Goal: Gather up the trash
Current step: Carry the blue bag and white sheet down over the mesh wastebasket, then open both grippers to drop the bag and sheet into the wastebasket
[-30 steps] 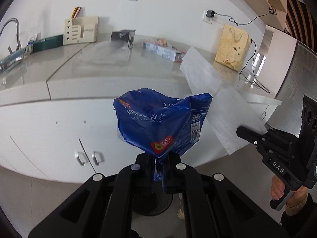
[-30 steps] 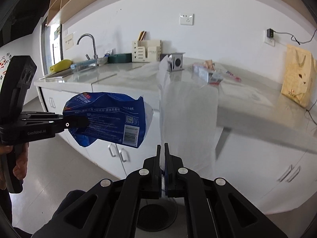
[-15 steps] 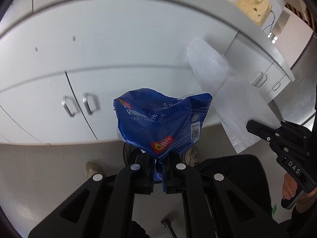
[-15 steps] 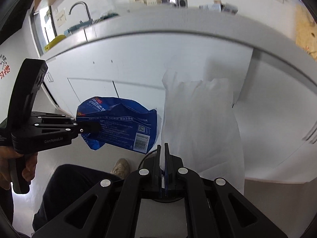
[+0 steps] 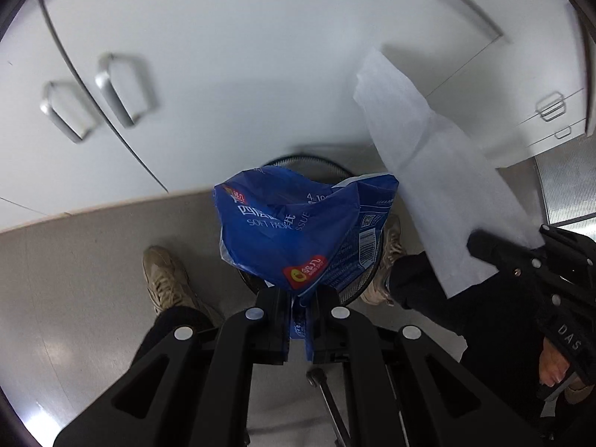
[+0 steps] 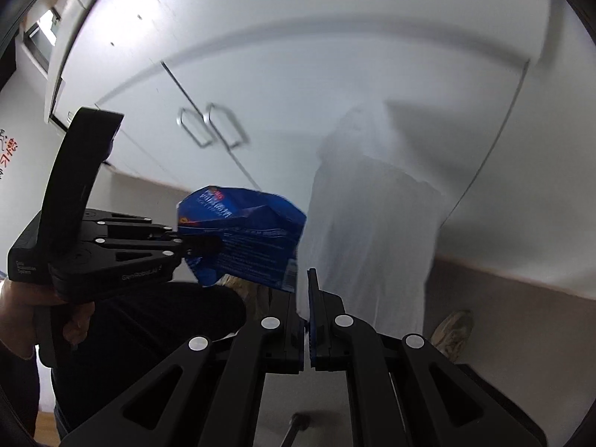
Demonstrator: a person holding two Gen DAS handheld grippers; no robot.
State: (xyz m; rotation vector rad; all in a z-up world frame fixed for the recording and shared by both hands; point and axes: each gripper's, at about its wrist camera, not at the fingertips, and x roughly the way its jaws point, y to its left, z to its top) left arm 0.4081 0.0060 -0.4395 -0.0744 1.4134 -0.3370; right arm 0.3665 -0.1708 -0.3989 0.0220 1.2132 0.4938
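Wrapper (image 5: 290, 231) just above bin rim (image 5: 357, 290), perhaps.

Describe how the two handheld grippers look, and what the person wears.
Both the left gripper and the right gripper are matte black with silver rivets. The right one carries white "DAS" lettering, and its inner pad looks blue. The person wears dark trousers and beige sneakers.

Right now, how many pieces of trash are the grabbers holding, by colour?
Blue: 1, the tissue wrapper clamped in the left gripper.
White: 1, the paper sheet clamped in the right gripper.
Total: 2.
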